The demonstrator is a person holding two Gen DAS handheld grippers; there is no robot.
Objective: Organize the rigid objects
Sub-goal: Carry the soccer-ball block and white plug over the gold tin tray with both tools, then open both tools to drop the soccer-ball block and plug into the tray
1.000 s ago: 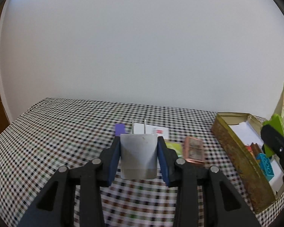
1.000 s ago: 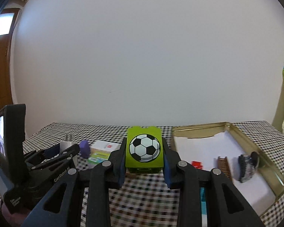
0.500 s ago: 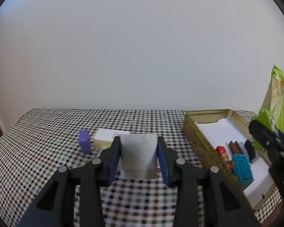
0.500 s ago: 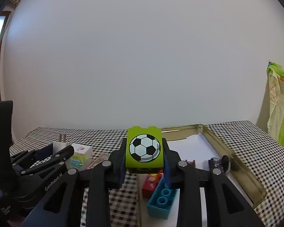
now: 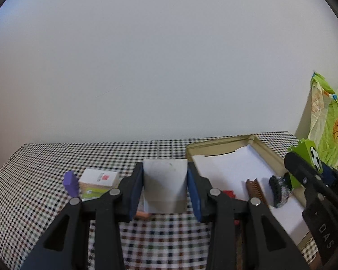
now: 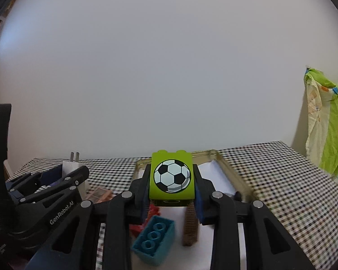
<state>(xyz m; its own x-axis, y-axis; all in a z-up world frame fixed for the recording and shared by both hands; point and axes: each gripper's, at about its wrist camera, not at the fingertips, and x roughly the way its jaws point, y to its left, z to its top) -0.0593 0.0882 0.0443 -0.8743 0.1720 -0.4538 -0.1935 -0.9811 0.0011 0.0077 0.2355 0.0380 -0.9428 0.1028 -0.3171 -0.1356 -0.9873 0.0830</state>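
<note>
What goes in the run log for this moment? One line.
left tongs: shut on white charger | right tongs: shut on green football brick | tin: open

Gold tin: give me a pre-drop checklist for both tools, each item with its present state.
1. Left tool clamped on white charger: ok.
2. Right tool clamped on green soccer block: ok.
3. Block above gold tin: ok.
4. Charger above the tin: not ok; it is over the checked cloth.
5. Bare white liner for both: ok.
6. Teal brick clear of the drop spot: cannot tell.
</note>
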